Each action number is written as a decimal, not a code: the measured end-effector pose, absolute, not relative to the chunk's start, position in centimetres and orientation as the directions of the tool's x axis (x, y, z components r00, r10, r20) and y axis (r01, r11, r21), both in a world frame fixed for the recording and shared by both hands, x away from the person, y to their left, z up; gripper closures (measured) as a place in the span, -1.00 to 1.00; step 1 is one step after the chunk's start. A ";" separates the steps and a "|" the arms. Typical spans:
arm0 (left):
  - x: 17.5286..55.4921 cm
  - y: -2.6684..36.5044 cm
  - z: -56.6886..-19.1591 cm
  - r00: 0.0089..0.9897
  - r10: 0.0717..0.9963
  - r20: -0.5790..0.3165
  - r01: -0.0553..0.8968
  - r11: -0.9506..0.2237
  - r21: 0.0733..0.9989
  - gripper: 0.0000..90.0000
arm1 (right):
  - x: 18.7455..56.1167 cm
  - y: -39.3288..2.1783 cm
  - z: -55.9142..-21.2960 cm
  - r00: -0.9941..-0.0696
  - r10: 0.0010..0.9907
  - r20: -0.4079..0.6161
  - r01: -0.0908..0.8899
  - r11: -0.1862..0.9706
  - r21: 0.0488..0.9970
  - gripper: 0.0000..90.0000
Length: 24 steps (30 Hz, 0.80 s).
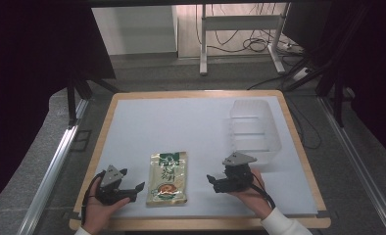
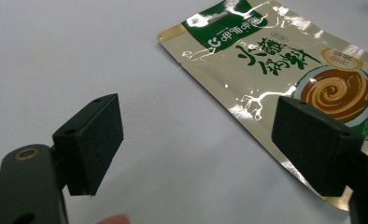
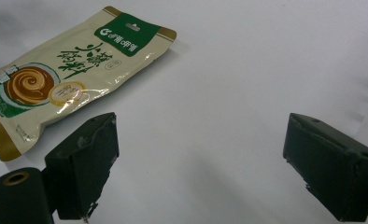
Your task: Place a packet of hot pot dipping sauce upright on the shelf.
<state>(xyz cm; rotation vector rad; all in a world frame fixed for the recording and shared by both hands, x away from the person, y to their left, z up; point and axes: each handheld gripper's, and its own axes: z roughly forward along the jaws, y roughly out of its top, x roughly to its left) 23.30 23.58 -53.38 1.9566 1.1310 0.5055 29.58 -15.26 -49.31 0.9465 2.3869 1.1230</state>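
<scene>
A flat gold and green sauce packet (image 1: 167,177) lies on the white table near the front edge, between both hands. My left gripper (image 1: 132,189) rests just left of it, open and holding nothing. In the left gripper view the packet (image 2: 275,65) lies ahead to the right, and its edge runs under the right-hand jaw while the left gripper (image 2: 210,149) stands open. My right gripper (image 1: 211,180) is a short way right of the packet, open and empty. The right gripper view shows the packet (image 3: 65,79) at upper left, clear of the open right gripper (image 3: 201,163).
A clear plastic bin (image 1: 252,129) stands on the table at the back right, just beyond my right hand. The white table top (image 1: 181,122) has a wooden rim. Beyond its far edge are table legs and cables on the floor.
</scene>
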 end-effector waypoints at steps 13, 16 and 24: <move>23.2 23.6 -53.3 0.521 0.852 -0.048 0.531 -0.279 0.800 -0.63 | 29.4 -15.5 -48.9 -0.745 0.667 0.013 0.419 0.453 0.787 -0.66; 23.2 23.6 -53.3 0.520 0.853 -0.049 0.529 -0.276 0.803 -0.63 | 29.5 -15.6 -48.8 -0.745 0.667 0.016 0.422 0.452 0.786 -0.66; 23.2 23.7 -53.3 0.522 0.852 -0.050 0.528 -0.276 0.803 -0.63 | 29.6 -15.5 -48.8 -0.746 0.665 0.029 0.430 0.448 0.784 -0.65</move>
